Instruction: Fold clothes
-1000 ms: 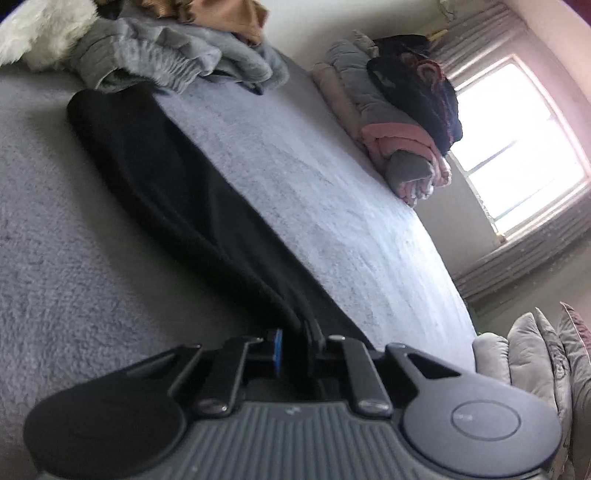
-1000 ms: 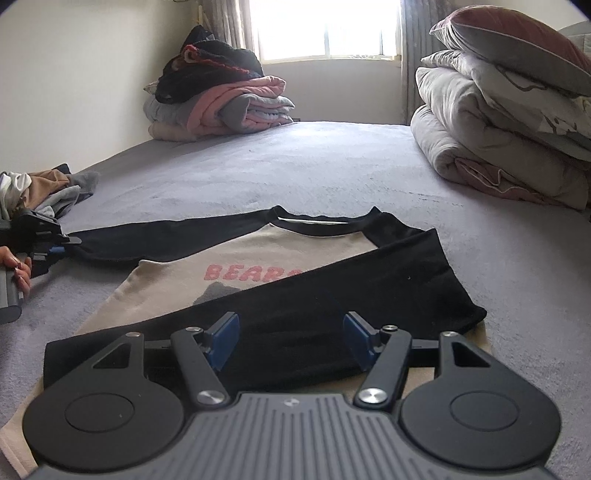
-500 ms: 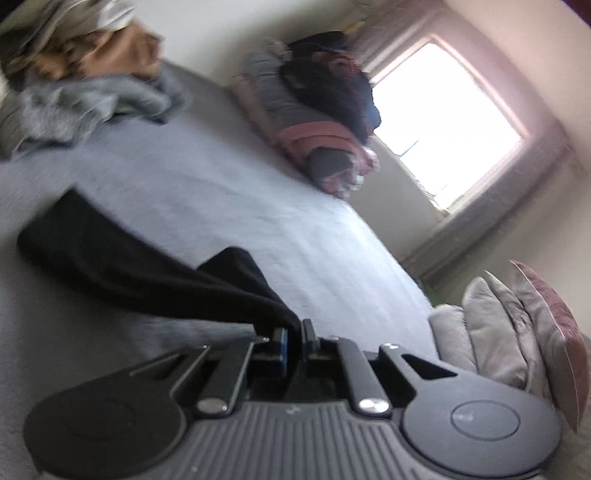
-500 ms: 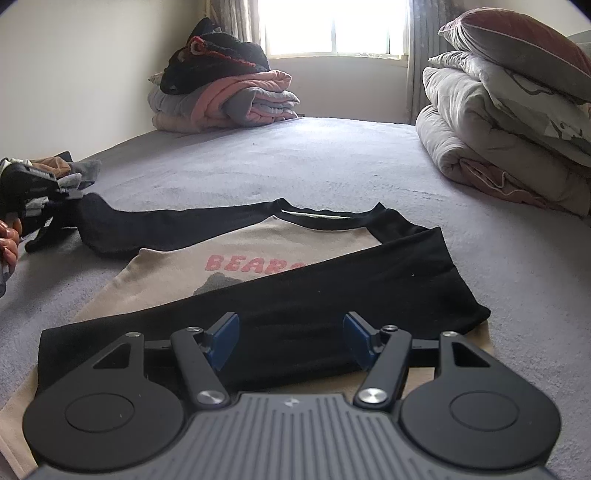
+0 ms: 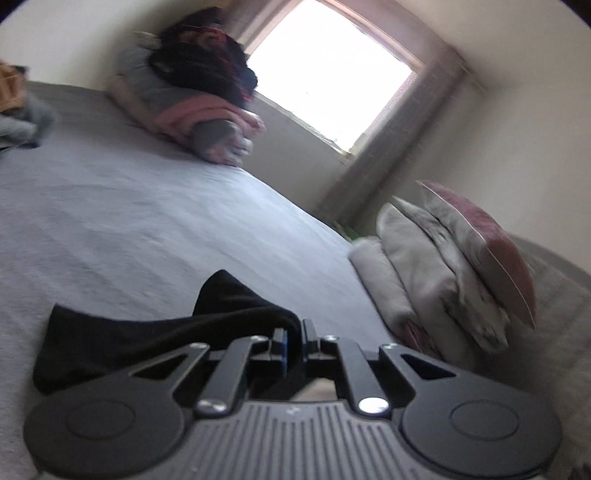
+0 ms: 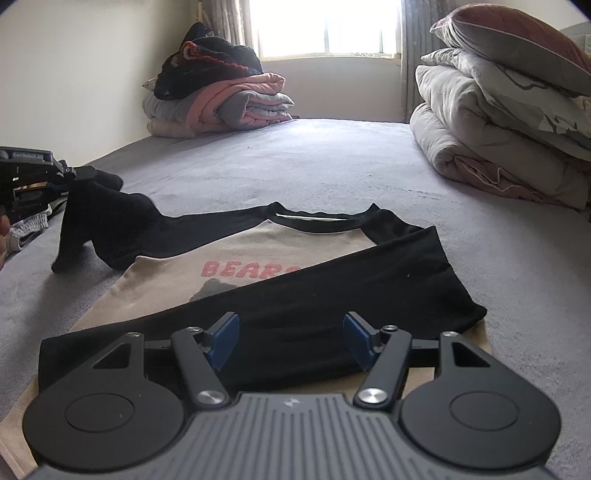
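At nine o'clock, the left gripper (image 5: 293, 341), clamped on the long black fabric sleeve (image 6: 110, 221), has lifted it inward for folding; the right gripper (image 6: 291, 341) hangs wide, empty.

A grey bed cover (image 6: 332, 166) spreads across the whole scene. At its far left, against the wall, sits a stack of folded blankets (image 6: 229, 107) in pink and grey with a dark knitted bundle (image 6: 207, 62) on top, and a bright window (image 6: 325, 26) with a grey curtain (image 6: 410, 59) stands behind it. On the right, rolled quilts (image 6: 491, 140) are piled high with a dusky pink pillow (image 6: 513, 33) resting on top.
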The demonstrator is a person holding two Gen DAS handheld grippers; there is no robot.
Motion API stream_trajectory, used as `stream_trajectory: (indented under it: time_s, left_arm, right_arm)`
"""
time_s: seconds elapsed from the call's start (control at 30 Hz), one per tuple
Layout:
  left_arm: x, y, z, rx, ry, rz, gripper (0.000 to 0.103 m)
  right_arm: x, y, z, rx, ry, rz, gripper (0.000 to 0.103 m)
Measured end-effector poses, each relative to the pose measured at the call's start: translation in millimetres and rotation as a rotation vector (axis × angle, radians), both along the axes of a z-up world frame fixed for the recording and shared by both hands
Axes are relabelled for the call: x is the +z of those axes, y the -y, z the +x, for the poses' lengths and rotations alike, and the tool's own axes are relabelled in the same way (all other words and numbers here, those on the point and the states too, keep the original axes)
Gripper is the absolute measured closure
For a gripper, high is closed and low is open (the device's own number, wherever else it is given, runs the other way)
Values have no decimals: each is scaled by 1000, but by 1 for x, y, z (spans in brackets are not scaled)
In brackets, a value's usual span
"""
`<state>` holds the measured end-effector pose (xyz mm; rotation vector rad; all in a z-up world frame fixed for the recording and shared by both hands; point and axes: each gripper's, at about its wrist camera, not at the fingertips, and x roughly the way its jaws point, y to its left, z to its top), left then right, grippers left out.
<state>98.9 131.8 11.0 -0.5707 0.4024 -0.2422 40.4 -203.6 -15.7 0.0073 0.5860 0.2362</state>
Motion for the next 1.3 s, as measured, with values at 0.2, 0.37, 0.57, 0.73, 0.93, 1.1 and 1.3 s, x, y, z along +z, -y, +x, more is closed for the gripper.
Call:
stream_trajectory:
  time_s: [0.2,0.37,0.57,0.73,0.93,1.1,1.3]
  left_arm:
    - [-5,33,-4,-172,-14,55,96]
    - [-18,59,-5,-295,-57,119,96]
    - [-40,74,-1,-347,-143,140,96]
    - [-60,81,4,-366,-227,164,95]
    - [-58,71,-4,-328,-303,139,60]
    - [-45,42,-17,-228,-319,122,47]
    - [-50,-1,-13,-26,-383,8,44]
  right_arm:
    - [-1,-2,0,4,-3,-2,38]
    - [-4,-2,2,5,-13,-8,38]
    - [-8,0,3,7,-27,-16,38]
    - [-14,4,7,0,-58,-7,38]
    - [-19,3,9,-3,-86,-26,38]
    - [-17,2,8,15,-87,-27,38]
    - [-17,0,7,25,-81,-18,38]
